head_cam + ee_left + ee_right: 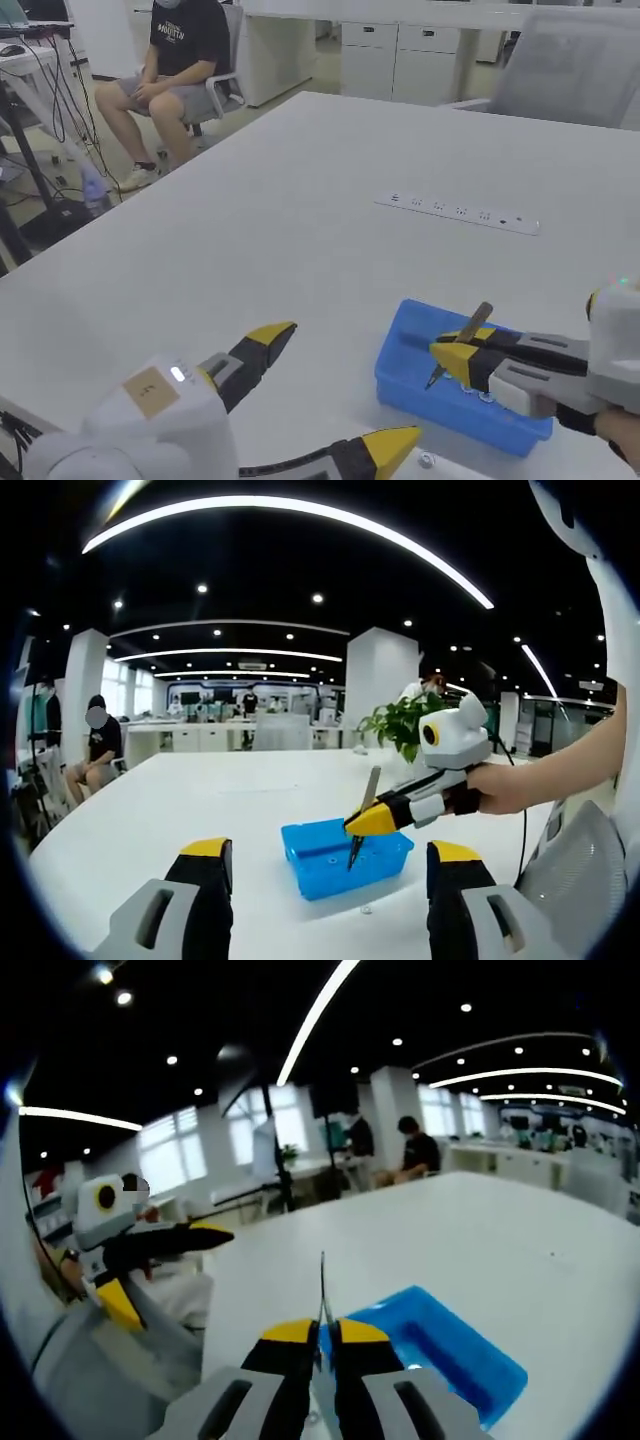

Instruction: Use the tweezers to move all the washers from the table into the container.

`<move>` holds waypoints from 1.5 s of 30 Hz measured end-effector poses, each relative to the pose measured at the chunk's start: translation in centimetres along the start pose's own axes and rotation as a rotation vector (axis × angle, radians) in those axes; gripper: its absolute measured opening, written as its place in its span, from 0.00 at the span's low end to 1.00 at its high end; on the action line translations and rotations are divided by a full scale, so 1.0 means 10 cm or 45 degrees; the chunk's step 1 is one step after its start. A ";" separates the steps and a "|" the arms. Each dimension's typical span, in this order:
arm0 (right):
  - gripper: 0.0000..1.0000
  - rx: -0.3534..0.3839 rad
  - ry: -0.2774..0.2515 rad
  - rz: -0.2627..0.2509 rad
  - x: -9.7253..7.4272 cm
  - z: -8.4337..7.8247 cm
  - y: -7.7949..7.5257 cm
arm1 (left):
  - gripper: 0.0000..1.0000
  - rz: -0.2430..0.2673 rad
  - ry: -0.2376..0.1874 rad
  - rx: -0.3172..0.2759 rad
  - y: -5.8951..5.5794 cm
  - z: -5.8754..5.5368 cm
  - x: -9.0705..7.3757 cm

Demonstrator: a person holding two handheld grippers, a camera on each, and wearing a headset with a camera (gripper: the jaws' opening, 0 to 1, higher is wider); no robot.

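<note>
My left tool carries a tan sticker on its body, with one small handwritten mark, perhaps a 5, though I cannot read it surely. Far beyond the blue container, across the desk, a seated person's black T-shirt bears white lettering, too blurred to read.

White left hand-held gripper and right hand-held gripper, black yellow-tipped jaws; tan sticker on left.

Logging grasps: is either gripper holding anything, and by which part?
The right gripper clamps the slim grey metal tweezers around mid-length, tips down at the blue plastic container. The left gripper is open, empty.
</note>
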State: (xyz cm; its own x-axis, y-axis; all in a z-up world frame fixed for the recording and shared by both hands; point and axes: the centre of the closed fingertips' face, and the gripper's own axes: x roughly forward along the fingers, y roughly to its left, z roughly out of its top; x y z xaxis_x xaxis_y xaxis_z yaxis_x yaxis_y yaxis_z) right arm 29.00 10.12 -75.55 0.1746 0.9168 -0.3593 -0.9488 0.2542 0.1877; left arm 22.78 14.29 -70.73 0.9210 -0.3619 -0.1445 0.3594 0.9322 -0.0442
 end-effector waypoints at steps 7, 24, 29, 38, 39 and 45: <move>0.04 0.014 0.108 0.049 0.05 -0.32 0.14 | 0.80 0.000 0.002 0.000 0.00 0.00 0.00; 0.04 -0.018 0.186 0.039 0.07 -0.55 0.15 | 0.80 -0.011 0.023 0.015 -0.02 -0.03 0.01; 0.04 -0.141 0.208 0.055 0.08 -0.57 0.22 | 0.79 -0.010 0.024 0.015 -0.02 -0.03 0.01; 0.02 -0.192 0.203 0.007 0.05 -0.54 0.23 | 0.78 -0.013 0.019 0.013 -0.02 -0.03 0.01; 0.02 -0.168 0.183 0.007 0.05 -0.50 0.24 | 0.78 -0.014 0.018 0.013 -0.02 -0.02 0.00; 0.03 -0.082 0.098 -0.030 -0.02 -0.26 0.27 | 0.79 -0.047 -0.008 -0.059 -0.04 0.01 0.00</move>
State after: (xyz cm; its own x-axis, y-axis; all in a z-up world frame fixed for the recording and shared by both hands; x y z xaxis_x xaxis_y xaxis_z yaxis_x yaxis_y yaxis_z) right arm 25.75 9.82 -77.33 0.1788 0.8836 -0.4328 -0.9600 0.2530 0.1199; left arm 22.63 13.92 -70.57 0.9080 -0.3962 -0.1359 0.3861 0.9175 -0.0955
